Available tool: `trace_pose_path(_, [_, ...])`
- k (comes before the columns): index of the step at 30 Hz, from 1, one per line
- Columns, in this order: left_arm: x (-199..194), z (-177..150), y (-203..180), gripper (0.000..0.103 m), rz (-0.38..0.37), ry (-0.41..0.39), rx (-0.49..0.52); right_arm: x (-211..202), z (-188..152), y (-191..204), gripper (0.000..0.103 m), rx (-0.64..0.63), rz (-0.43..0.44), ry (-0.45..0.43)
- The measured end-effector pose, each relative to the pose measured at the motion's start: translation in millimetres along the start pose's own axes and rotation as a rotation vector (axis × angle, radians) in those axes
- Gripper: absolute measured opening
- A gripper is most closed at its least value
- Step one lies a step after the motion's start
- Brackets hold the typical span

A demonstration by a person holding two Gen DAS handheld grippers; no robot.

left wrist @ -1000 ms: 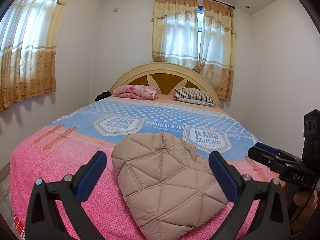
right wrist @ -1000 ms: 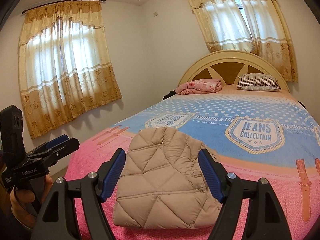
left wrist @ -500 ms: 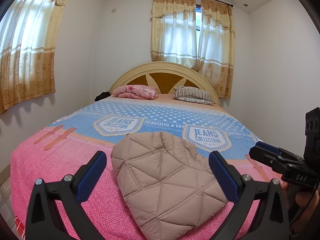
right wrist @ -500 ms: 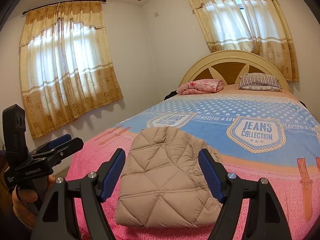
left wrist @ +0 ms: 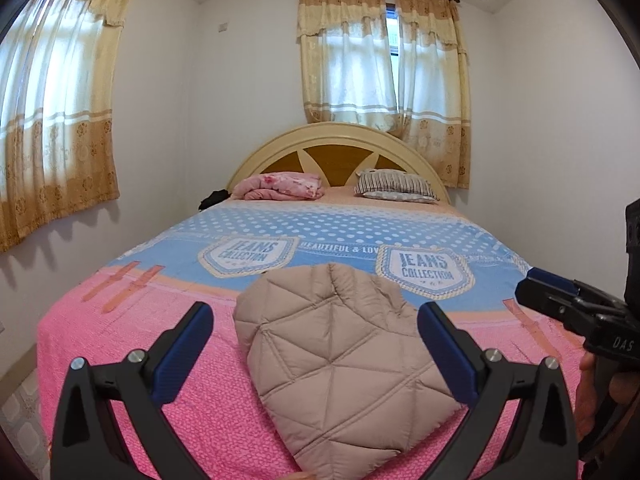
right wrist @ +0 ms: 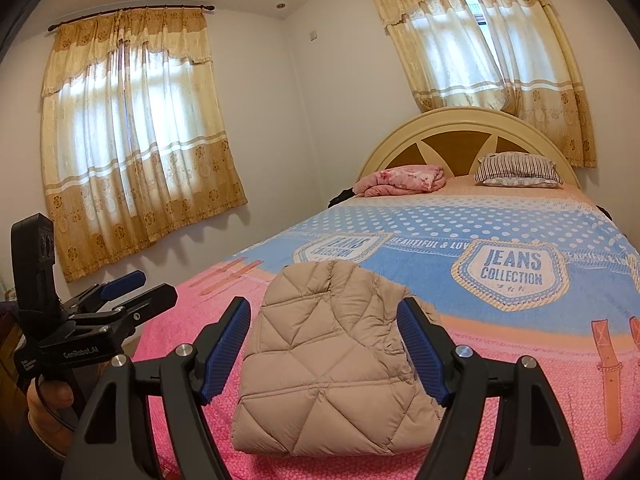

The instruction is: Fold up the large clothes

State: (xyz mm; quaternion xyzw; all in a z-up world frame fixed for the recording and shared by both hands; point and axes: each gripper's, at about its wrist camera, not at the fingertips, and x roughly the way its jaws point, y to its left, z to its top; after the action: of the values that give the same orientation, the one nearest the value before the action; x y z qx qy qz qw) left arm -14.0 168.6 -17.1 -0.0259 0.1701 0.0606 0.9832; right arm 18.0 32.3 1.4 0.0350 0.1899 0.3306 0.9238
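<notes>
A beige quilted puffer jacket (left wrist: 340, 356) lies folded into a compact bundle on the pink foot end of the bed (left wrist: 120, 336); it also shows in the right wrist view (right wrist: 332, 356). My left gripper (left wrist: 316, 332) is open and empty, held back from the bundle, above the bed's near edge. My right gripper (right wrist: 324, 340) is open and empty, also held back from the jacket. Each gripper shows in the other's view: the right one at the right edge (left wrist: 560, 300), the left one at the left edge (right wrist: 132, 292).
The bed has a pink and blue "Jeans Collection" cover (right wrist: 508, 268). A folded pink blanket (left wrist: 280, 186) and a striped pillow (left wrist: 396, 184) lie by the arched headboard (left wrist: 340, 148). Curtained windows (right wrist: 132, 128) and white walls surround the bed.
Both grippers have drifted back slightly from the bed, so the jacket looks a little farther off. The jacket has not moved. Both stay open.
</notes>
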Motion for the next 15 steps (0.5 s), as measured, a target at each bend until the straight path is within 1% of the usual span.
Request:
trace_pose_path(3, [-2.6, 0.8, -2.3, 0.103, 0.011, -0.007, 0.009, -2.5, 0.5, 1.7, 0.076, -0.006, 0.004, -0.005])
trace_pose_path(10, [-3.3, 1.6, -0.9, 0.103, -0.004, -0.01, -0.004, -5.1, -0.2, 8.6, 0.076, -0.026, 0.019, -0.003])
trace_pose_path(12, [-5.2, 0.8, -0.3, 0.103, -0.011, -0.021, -0.01, -5.8, -0.9, 10.0, 0.076, -0.033, 0.021, -0.004])
trace_pose_path(13, [-6.9, 0.5, 0.3, 0.103, 0.0, -0.036, -0.013, -6.3, -1.2, 10.3, 0.076, -0.035, 0.022, -0.006])
trace_pose_path(15, [-8.0, -0.1, -1.1, 0.103, -0.005, -0.045, -0.002, -6.8, -1.3, 10.0, 0.076, -0.035, 0.024, -0.007])
